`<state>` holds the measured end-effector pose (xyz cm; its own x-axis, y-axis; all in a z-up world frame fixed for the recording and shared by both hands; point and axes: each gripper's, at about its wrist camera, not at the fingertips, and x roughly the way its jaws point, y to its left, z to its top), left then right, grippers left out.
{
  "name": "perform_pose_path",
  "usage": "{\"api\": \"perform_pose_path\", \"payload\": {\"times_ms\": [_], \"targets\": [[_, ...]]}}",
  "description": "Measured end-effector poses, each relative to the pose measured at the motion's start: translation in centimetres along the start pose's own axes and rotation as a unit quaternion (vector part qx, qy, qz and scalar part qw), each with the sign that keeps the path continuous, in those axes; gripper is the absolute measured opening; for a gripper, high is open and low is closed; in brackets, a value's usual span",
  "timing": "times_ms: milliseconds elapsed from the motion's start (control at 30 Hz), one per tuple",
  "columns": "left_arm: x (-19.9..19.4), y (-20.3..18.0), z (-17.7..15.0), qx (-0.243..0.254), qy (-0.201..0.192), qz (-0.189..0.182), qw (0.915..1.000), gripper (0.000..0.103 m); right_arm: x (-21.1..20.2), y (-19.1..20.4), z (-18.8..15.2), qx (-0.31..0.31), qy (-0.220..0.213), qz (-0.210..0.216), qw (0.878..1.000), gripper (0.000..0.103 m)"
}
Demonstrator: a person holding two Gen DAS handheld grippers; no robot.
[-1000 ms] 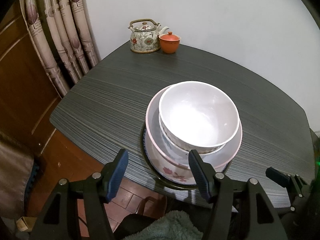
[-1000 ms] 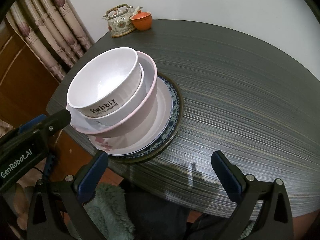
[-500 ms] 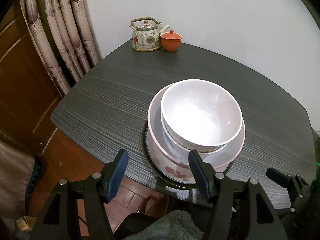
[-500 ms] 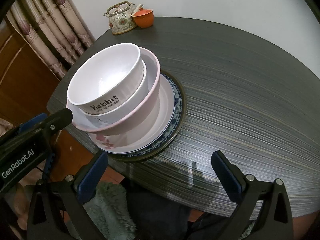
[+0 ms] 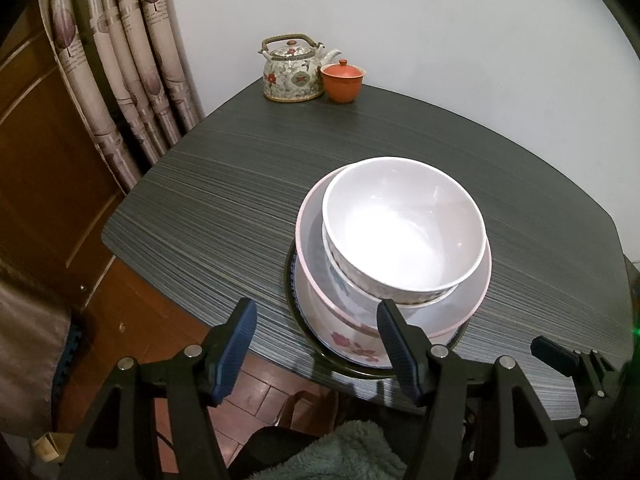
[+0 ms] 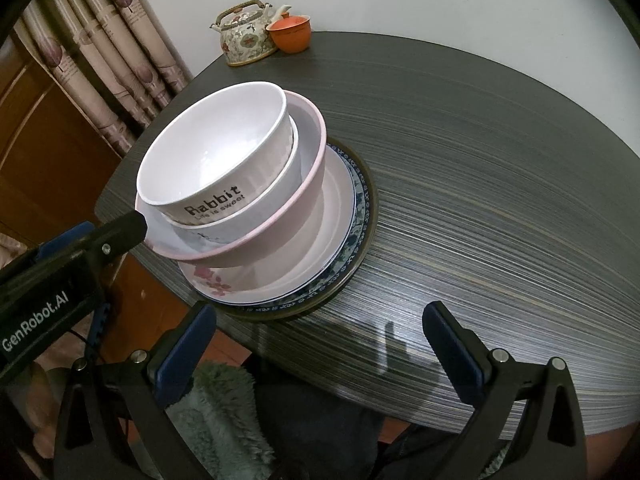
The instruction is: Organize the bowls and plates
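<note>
Stack of bowls [image 6: 224,176] on plates [image 6: 348,240], centre frame on desk [image 6: 480,160], mouths up. Left tool [image 5: 316,348] and right tool [image 6: 320,344] both released, nothing between fingers.

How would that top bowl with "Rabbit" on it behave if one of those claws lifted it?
The Rabbit bowl looks glossy, so its wall may be slippery for the pads. It sits loosely nested in a second bowl, off-centre in the pink bowl, so a sideways nudge could tilt the stack. It looks like ceramic or melamine: stiff, and probably apt to chip if dropped.
</note>
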<state>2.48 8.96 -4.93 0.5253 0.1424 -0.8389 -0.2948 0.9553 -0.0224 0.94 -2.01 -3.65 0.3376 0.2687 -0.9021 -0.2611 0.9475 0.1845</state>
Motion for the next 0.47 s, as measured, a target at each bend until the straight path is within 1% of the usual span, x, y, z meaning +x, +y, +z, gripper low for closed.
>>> {"api": "perform_pose_path", "payload": {"times_ms": [467], "targets": [[-0.02,-0.06,0.02,-0.001,-0.004,-0.001,1.0000,0.064,-0.05,0.02,-0.18,0.000,0.000,0.001,1.000,0.102]]}}
